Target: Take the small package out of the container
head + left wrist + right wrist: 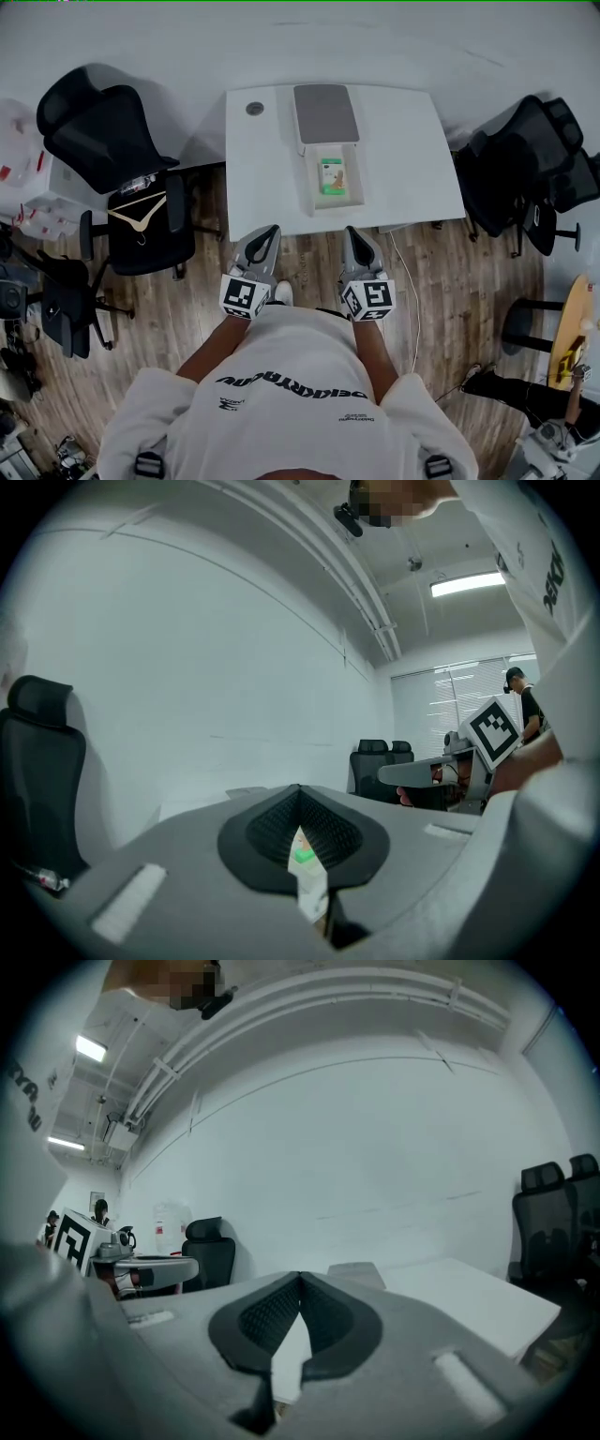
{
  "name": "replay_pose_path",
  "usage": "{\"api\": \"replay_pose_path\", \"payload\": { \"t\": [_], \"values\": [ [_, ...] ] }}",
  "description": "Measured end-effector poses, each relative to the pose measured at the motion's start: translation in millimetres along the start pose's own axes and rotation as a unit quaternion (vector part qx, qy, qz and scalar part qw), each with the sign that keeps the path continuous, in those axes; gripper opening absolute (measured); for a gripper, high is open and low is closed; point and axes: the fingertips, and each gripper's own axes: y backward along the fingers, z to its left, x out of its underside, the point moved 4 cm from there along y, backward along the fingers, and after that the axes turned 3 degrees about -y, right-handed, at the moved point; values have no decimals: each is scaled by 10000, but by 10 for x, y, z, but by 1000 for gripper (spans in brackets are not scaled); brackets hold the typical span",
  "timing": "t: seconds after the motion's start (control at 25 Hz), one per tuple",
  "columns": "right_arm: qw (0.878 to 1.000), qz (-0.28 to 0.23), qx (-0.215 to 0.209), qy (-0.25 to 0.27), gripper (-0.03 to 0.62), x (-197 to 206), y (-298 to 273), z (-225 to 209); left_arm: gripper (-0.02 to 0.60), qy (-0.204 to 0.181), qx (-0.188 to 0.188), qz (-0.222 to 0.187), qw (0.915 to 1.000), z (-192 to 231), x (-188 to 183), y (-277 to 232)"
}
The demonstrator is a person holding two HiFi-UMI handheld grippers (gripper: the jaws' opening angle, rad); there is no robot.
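Both pairs of jaws are closed on nothing. In the left gripper view the left gripper (300,803) has its ribbed pads meeting at the tips. The sliver of green and white in the slot below them is probably the package seen far beyond, not something pinched, though that slot is too narrow to be sure. The right gripper (300,1281) likewise has its pads tip to tip, with only white table showing through the slot.

In the head view both grippers hover side by side just off the table's (403,159) near edge, pointing toward 12 o'clock. The package (331,175) lies flat in the open container (307,192) on the table, in its near half. The grey lid (325,112) lies beyond it at 12 o'clock.

From the right gripper the package sits between 11 and 12 o'clock, nearly straight ahead. From the left gripper it sits between 1 and 2 o'clock, well off to the side. So the right gripper looks the nearer and better lined up.

The package's long axis runs 12 to 6, along the line both grippers point. A pinch would likely go across its short 3-to-9 width, after the jaws open and tip down over the container's near wall.
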Motion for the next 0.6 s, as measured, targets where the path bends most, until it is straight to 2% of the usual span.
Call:
{"api": "replay_pose_path", "payload": {
  "t": [0.36, 0.6],
  "values": [
    [10000, 58, 61, -4, 0, -49, -198, -58, 2, 77, 102, 4, 9999, 100, 1, -216],
    [9999, 146, -69, 2, 0, -17, -305, -141, 2, 74, 75, 104, 9999, 55, 66, -342]
  ]
}}
